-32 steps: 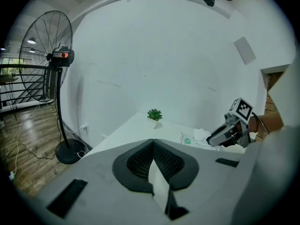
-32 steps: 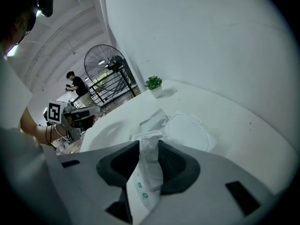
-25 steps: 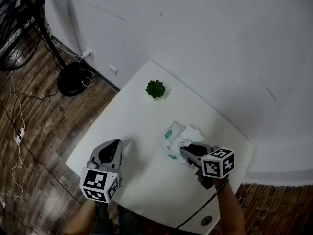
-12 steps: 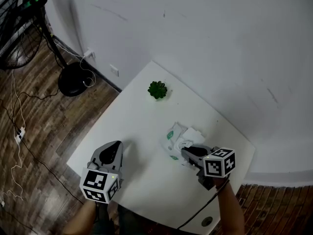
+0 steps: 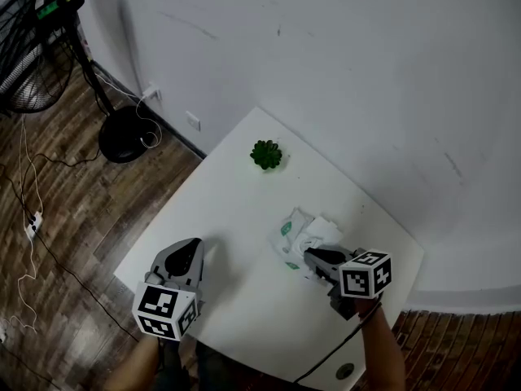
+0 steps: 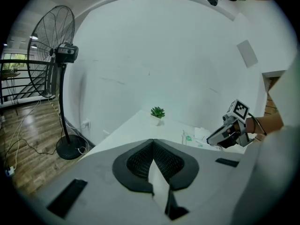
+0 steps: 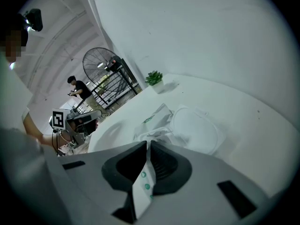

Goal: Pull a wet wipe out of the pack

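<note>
The wet wipe pack (image 5: 299,233), white with green marks, lies crumpled on the white table (image 5: 236,210) right of middle. In the right gripper view the pack (image 7: 157,120) has its round lid flap (image 7: 194,128) lying open beside it. My right gripper (image 5: 309,253) sits at the pack's near edge. It (image 7: 146,144) is shut on a white strip with green dots, an edge of the pack. My left gripper (image 5: 189,245) hovers over the table's left part, well apart from the pack. Its jaws (image 6: 152,142) are shut with nothing in them.
A small green plant (image 5: 266,155) stands near the table's far edge by the wall. A standing fan (image 5: 32,47) and loose cables (image 5: 28,210) are on the wooden floor to the left. A person (image 7: 77,90) stands far off in the right gripper view.
Both grippers keep their places and the right one stays at the pack's near edge. The head view has shifted slightly.
</note>
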A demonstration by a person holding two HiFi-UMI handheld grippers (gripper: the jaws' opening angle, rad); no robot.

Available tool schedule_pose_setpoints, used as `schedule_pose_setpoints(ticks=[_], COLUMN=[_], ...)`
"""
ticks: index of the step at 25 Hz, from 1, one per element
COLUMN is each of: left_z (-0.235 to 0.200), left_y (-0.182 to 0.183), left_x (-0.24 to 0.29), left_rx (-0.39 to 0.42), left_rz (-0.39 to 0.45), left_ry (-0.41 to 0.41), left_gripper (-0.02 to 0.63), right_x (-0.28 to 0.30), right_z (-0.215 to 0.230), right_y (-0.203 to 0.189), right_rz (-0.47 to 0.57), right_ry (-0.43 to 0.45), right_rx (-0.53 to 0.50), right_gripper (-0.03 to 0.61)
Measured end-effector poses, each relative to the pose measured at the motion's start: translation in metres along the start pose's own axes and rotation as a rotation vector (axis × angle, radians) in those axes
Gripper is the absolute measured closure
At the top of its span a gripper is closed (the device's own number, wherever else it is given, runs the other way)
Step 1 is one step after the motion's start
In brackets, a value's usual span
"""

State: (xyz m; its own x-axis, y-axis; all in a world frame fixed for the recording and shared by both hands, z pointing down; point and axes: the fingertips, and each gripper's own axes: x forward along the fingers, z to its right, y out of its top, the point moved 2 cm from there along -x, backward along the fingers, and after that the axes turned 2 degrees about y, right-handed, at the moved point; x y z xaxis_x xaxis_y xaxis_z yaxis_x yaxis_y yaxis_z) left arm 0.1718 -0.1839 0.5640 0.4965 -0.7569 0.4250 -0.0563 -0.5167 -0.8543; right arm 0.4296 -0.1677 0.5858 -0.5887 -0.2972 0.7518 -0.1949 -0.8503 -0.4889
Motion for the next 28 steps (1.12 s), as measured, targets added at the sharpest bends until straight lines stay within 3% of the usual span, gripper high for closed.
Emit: schedule_pose_setpoints(ticks=[14,28], left_z=[-0.004,0.003], left_y=[0.005,0.009], left_x=[-0.014,-0.024], left_rx=[0.003,0.011], left_rz=[0.014,0.033], left_ry=[0.006,0.004], left_gripper=[0.611,0.611], right_x=[-0.003,-0.018], right_z=[-0.001,-0.001], right_y=[0.001,0.001], right_rz=[0.042,0.097], right_ry=[-0.02,-0.074], right_rx=[0.044,0.025], right_gripper=[0.575,0.577])
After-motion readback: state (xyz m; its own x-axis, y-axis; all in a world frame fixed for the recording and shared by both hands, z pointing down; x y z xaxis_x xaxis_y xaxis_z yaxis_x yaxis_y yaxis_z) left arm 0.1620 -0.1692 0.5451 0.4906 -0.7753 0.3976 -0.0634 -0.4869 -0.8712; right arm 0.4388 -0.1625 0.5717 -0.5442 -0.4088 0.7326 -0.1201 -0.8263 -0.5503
